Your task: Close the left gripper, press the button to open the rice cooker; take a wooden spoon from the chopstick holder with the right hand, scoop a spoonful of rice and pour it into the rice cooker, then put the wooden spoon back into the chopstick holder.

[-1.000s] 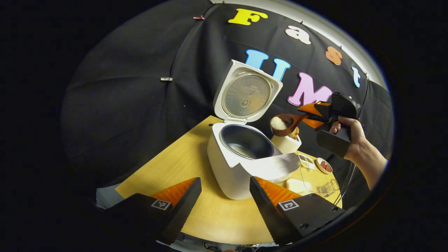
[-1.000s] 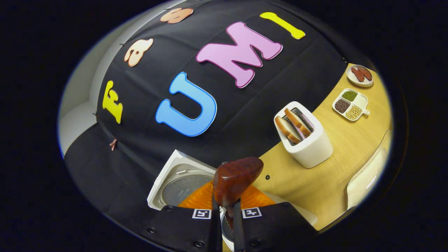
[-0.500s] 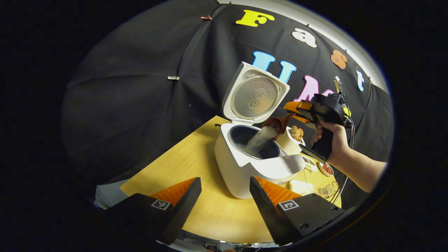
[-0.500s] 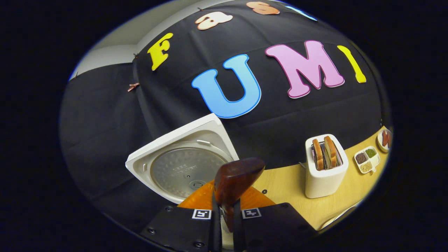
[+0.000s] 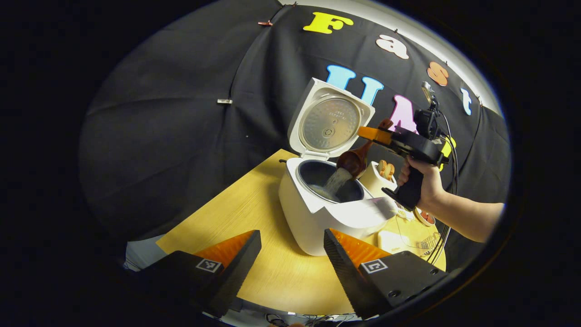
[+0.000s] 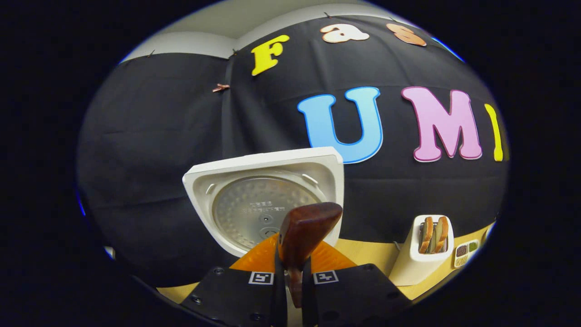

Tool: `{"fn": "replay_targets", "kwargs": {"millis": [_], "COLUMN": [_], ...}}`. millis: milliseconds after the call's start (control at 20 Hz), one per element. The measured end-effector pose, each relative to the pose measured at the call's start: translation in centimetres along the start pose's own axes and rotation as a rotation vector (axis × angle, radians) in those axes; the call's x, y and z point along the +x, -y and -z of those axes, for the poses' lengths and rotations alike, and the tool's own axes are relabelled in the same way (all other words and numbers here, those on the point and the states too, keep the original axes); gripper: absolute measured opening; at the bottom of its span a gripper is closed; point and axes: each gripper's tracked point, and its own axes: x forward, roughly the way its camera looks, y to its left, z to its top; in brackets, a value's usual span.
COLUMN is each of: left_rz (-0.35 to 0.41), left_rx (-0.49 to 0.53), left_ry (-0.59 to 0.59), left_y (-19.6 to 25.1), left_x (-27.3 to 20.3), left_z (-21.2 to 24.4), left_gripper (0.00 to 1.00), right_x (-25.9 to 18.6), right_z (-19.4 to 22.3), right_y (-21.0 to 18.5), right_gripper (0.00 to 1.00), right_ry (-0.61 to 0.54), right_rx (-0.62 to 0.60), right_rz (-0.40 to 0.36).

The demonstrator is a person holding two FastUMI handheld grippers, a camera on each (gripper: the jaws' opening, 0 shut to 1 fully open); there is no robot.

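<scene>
Tipped further, wooden spoon point(image 5: 355, 160) pours rice point(image 5: 335, 182) into rice cooker point(image 5: 327, 206) — right hand-held gripper point(image 6: 290, 284) clamping handle, left point(image 5: 290, 263) agape

Black gripper bodies point(image 5: 411, 146) with 2 square coded markers each, screws, trailing black cables point(image 5: 447, 213), bare forearm point(image 5: 467, 218).

Left view farther; both face open lid point(image 5: 327, 121).

White rice cooker point(image 5: 317, 213), reddish-brown wooden spoon point(image 5: 352, 160), yellow wood-grain table point(image 5: 254, 213).
</scene>
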Motion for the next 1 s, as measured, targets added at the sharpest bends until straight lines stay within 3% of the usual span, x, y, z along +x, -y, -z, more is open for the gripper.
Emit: {"fn": "replay_targets", "kwargs": {"millis": [250,550,1000], "left_rz": [0.014,0.028,0.056], "left_rx": [0.021,0.034,0.053], "left_ry": [0.006,0.019,0.039], "left_y": [1.2,1.6,3.5], "left_x": [0.2,0.3,-0.8], "left_z": [0.2,0.3,-0.5], "left_gripper": [0.96,0.95,0.96], "right_x": [-0.3,-0.8,-7.3], "right_z": [1.3,1.1,-7.4], "right_y": [-2.2,-2.2,3.5], "right_gripper": [0.17,0.17,0.17], "right_ry": [-0.019,-0.022,0.099], "right_rx": [-0.101,-0.091,0.263], "right_rz": [-0.086,-0.079,0.08]}}
